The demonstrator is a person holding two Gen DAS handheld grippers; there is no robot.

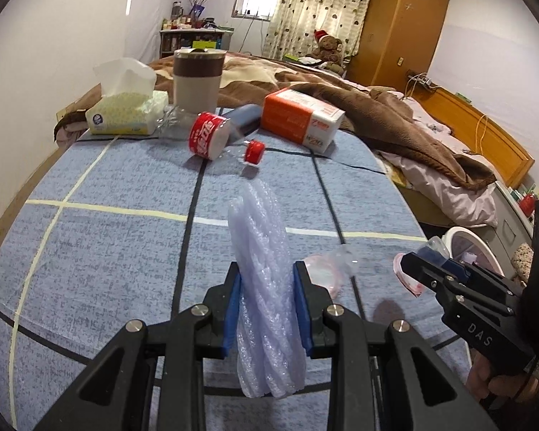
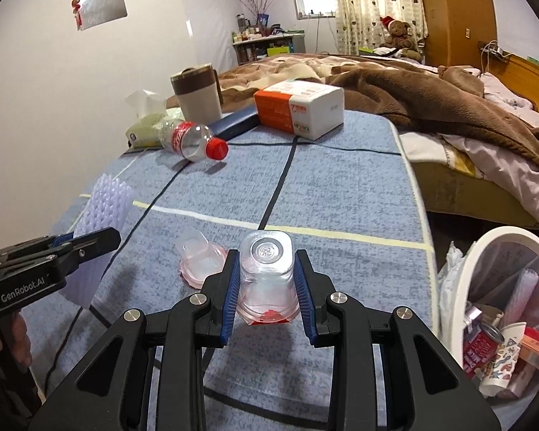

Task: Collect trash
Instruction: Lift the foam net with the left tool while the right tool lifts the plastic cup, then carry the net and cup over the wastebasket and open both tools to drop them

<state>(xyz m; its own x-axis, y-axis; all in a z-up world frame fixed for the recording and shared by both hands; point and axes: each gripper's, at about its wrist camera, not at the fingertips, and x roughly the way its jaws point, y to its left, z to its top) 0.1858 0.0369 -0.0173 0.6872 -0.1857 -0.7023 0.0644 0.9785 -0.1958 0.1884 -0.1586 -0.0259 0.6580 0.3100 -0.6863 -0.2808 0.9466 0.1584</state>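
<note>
- Clamped between my left gripper's [image 1: 266, 309] blue pads, a pale lilac sheet of bubble wrap [image 1: 264, 287] is standing on edge, the jaws pinching it tight.
- Squeezed in my right gripper [image 2: 266, 287], a clear plastic cup [image 2: 267, 276] is sitting upside down with a red smear at its rim; the pads are pressing on both its sides.
- Just left of that cup, a second clear pink-rimmed cup [image 2: 201, 264] is lying on the blue checked cloth [image 2: 341, 197].
- Well ahead of both grippers, I am seeing an empty bottle [image 2: 194, 142] with a red cap lying on its side, near a tissue pack [image 1: 125, 115], a brown-banded mug [image 1: 197, 79] and an orange-and-white box [image 2: 298, 113].
- Right of my right gripper, a white bin [image 2: 463, 276] is holding cans and wrappers.
- Beyond the cloth, a brown blanket [image 2: 431, 97] is lying rumpled on a bed.
- Both grippers are pointing forward and down, the person's hand [image 1: 499, 380] gripping the right one's handle.
</note>
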